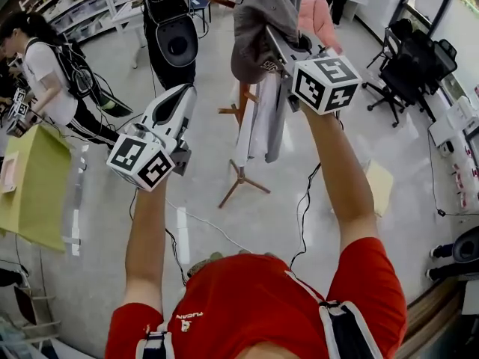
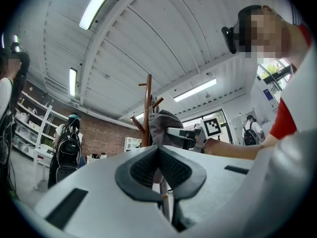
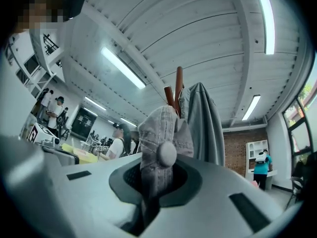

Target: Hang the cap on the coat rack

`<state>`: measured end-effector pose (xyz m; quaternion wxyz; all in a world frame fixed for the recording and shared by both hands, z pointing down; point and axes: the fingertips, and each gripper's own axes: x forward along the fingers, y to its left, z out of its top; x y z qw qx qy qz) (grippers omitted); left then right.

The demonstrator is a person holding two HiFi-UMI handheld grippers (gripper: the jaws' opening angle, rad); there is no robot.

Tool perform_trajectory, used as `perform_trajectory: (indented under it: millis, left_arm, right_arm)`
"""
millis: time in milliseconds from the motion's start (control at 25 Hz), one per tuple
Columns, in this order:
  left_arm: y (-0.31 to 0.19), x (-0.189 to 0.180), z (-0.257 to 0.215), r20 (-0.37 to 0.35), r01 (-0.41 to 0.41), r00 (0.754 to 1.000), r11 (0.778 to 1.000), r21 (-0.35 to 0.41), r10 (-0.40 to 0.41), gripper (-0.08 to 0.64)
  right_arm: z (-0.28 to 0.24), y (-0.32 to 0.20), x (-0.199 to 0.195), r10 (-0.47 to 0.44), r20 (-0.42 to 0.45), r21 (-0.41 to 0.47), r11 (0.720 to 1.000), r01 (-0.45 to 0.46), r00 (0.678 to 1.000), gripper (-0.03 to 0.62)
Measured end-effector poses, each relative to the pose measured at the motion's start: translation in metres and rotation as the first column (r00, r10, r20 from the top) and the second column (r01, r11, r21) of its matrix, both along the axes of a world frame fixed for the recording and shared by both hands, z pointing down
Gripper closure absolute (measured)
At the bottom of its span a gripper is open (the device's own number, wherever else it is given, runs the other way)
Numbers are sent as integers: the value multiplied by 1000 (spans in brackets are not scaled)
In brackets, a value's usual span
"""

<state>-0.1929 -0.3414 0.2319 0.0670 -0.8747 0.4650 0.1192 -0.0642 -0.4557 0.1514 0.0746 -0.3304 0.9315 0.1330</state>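
My right gripper (image 1: pixel 272 40) is raised and shut on a grey cap (image 1: pixel 257 17), which it holds against the top of the wooden coat rack (image 1: pixel 243 99). In the right gripper view the cap (image 3: pixel 161 140) bunches between the jaws of that gripper (image 3: pixel 156 177), with the rack's pole top (image 3: pixel 178 83) just behind it. The cap's crown covers the peg area, so I cannot tell whether it rests on a peg. My left gripper (image 1: pixel 184 94) hangs lower and to the left of the rack. Its jaws (image 2: pixel 159 155) are shut with nothing in them, and its view shows the rack (image 2: pixel 147 108) and cap (image 2: pixel 161 125) ahead.
A white and grey garment (image 1: pixel 260 122) hangs on the rack, above its tripod feet (image 1: pixel 241 182). A black bag on a stand (image 1: pixel 172 32) is behind left, a yellow table (image 1: pixel 34 189) and a person (image 1: pixel 45 73) at left, office chairs (image 1: pixel 412 66) at right. Cables cross the floor.
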Motion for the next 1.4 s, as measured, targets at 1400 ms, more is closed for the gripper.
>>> perform_trajectory:
  millis: [1400]
  left_arm:
    - [32, 23, 9, -62, -103, 993, 995, 10, 103, 552]
  right_arm:
    - [78, 142, 7, -30, 163, 56, 998, 21, 986, 566]
